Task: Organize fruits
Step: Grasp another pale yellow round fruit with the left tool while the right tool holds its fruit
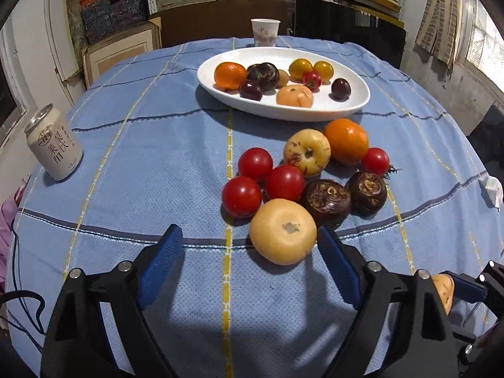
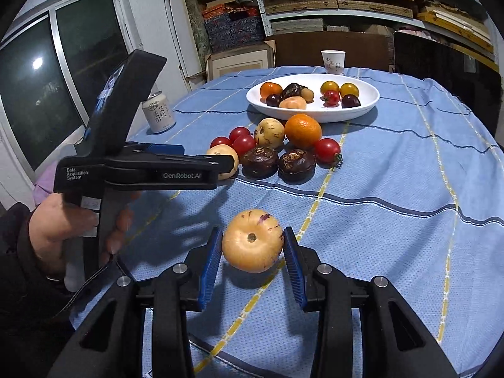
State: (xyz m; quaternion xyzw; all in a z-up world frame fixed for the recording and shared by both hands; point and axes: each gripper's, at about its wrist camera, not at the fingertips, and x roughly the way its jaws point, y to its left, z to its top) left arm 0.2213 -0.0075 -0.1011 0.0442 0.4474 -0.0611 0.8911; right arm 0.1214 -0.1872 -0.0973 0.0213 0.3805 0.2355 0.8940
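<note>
On a round table draped in a blue checked cloth [image 2: 393, 195], the right gripper [image 2: 252, 249] clamps a pale yellow fruit with purple streaks [image 2: 252, 241] between its blue pads, lifted just above the cloth. Beside it, the left gripper [image 1: 249, 252], held in a person's hand [image 2: 60, 230], has its fingers spread wide near another pale yellow fruit [image 1: 283, 231] without gripping it. Behind lie loose tomatoes [image 1: 255, 163], an orange [image 1: 346, 141] and dark water chestnuts [image 1: 326, 201]. Farther back, a white oval plate [image 1: 356, 107] holds more fruit.
</note>
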